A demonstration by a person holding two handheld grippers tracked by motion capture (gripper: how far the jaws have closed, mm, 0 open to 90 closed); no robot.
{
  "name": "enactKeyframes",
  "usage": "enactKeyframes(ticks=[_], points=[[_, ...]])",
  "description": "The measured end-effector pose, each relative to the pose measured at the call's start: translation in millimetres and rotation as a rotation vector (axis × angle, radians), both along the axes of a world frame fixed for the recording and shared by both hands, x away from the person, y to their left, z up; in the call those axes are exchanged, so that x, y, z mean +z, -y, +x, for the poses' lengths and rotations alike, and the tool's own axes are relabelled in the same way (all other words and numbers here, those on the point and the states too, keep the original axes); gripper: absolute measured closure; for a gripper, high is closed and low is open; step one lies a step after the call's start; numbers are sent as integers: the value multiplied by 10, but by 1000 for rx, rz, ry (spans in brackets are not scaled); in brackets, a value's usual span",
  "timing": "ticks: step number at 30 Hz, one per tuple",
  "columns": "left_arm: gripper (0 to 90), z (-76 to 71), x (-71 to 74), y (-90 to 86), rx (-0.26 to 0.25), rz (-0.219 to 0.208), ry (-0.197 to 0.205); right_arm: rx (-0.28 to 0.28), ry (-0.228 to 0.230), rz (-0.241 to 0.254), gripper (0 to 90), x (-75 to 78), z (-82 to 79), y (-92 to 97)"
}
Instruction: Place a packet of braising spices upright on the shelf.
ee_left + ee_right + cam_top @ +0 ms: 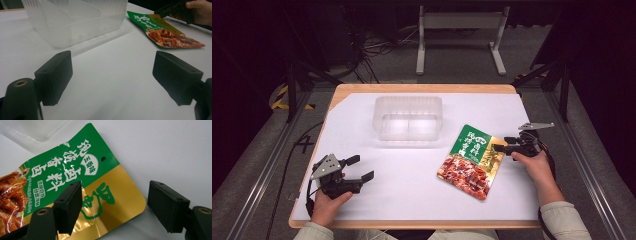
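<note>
The food pouch lies flat on the white table just right of the clear plastic container, not yet picked up, with the right gripper wide open straddling its gold corner and the left gripper open and empty, well left of the pouch.

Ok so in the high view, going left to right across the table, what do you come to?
Left hand-held gripper, black with open jaws → clear ribbed plastic container → green and gold food pouch lying flat → right hand-held gripper, black, open jaws at the pouch's right edge.
</note>
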State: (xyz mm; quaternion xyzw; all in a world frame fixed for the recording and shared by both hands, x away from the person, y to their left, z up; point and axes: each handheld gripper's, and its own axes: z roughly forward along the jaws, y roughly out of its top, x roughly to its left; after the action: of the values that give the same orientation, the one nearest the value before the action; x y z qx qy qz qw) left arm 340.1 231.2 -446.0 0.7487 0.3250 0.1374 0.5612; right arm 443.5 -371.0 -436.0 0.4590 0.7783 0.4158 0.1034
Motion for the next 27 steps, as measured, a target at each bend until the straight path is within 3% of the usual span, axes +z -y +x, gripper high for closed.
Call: enactKeyframes(ticks=[11,21,23,25,27], points=[[171,0,0,6,-1,4,-3,29,-31,33,311,-17,-14,-1],[171,-3,3,9,-4,13,-4,52,-7,68,432,70,-69,39],[171,-3,3,10,-4,14,-4,75,-3,90,478,99,-84,44],[171,0,-1,15,-7,12,-4,134,-9,115,538,138,-105,25],[171,-1,-3,23,-7,14,-3,183,1,86,565,179,-132,-25]])
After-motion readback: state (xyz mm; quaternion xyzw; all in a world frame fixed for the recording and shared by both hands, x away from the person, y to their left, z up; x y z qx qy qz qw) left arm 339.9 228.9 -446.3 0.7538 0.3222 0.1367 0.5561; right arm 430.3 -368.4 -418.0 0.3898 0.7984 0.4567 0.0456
